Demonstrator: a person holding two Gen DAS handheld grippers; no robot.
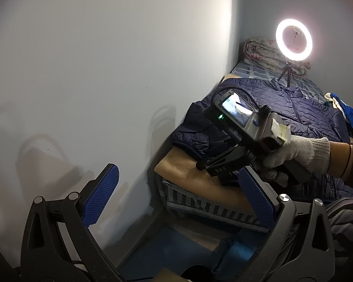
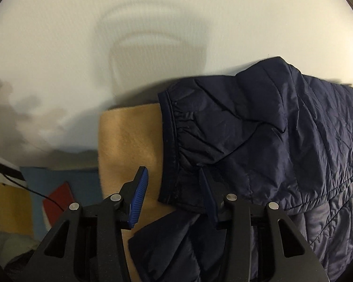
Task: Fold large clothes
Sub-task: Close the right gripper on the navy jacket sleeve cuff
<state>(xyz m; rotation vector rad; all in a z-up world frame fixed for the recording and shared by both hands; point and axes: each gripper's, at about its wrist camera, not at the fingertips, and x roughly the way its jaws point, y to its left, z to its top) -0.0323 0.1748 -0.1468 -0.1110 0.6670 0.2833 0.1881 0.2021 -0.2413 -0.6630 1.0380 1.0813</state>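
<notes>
A navy quilted jacket [image 1: 306, 110] lies spread on a tan blanket [image 1: 195, 178] on the bed. One sleeve [image 2: 235, 129] is folded over, with its elastic cuff edge near the bed's end. My right gripper [image 2: 174, 174], held by a gloved hand [image 1: 298, 152], points steeply down over that cuff. Its jaws are half closed. The right finger [image 2: 207, 188] sits against the fabric. The left pad [image 2: 140, 195] stands on the blanket, a little off the cuff edge. My left gripper [image 1: 177, 169] hangs open beside the bed with nothing between its fingers.
A lit ring light [image 1: 293, 38] on a small tripod stands on the bed behind the jacket, beside a rolled quilt [image 1: 266, 51]. Blue and white cloth [image 1: 348, 110] lies at the right. A pale wall [image 1: 94, 70] runs along the bed. A coloured mat [image 2: 58, 195] and a black cable [image 2: 23, 185] are on the floor.
</notes>
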